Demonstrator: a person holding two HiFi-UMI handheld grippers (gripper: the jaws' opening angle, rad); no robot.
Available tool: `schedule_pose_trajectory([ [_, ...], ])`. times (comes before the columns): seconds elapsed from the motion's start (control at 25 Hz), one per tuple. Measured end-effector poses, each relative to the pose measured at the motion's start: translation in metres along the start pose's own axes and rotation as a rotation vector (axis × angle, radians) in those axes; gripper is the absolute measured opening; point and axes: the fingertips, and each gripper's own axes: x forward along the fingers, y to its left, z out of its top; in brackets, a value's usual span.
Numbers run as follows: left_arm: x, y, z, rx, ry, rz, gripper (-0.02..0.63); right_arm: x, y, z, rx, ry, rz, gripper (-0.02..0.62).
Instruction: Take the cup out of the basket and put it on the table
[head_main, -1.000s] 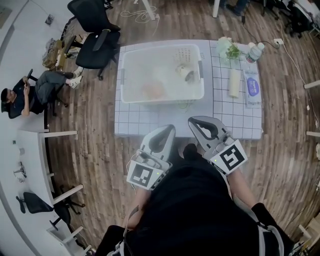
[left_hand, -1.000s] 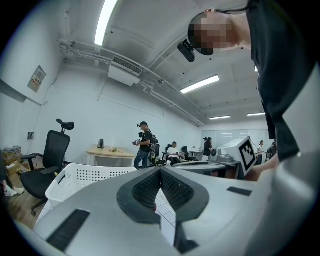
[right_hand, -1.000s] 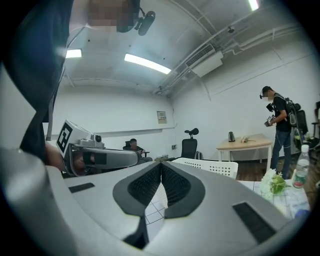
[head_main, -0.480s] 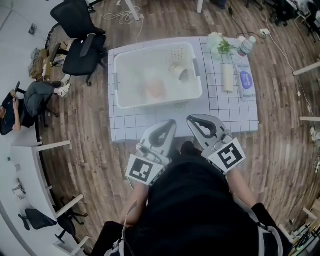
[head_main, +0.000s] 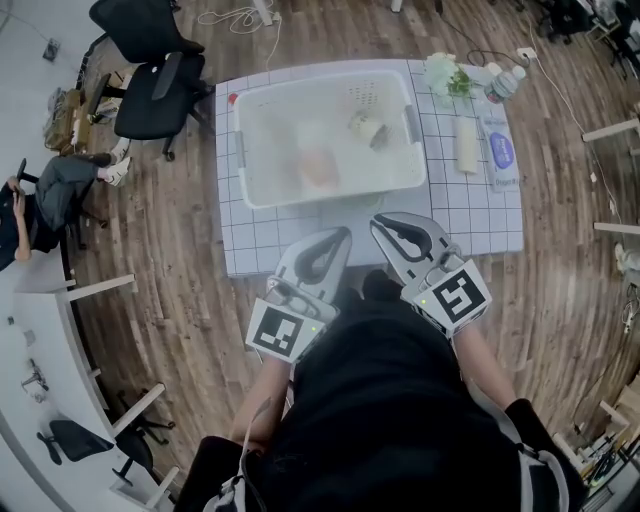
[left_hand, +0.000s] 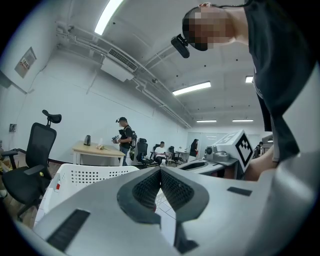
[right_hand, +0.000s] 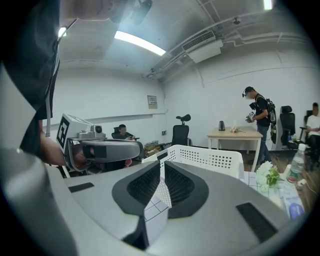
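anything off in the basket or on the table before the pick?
Only the cup: it seems to lie on its side in the far right part of the white basket, mouth toward the right wall, not upright. No spill or damage shows on the table.

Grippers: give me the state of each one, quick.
Left gripper: closed, holding nothing.
Right gripper: closed, holding nothing.

Black office chairs (head_main: 150, 70) stand on a wood-plank floor (head_main: 170, 260) under ceiling strip lights (left_hand: 192, 88)
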Motion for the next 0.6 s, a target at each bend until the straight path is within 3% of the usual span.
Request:
schedule_pose_trajectory([
  [0.12, -0.005, 0.012, 0.001, -0.004, -0.003, 0.006, 0.008, 0.015, 0.004, 0.002, 0.006, 0.018, 0.013, 0.077],
  [0.6, -0.016, 0.049, -0.005, -0.022, 0.006, 0.025, 0.008, 0.074, -0.022, 0.008, -0.001, 0.123, 0.020, 0.192],
])
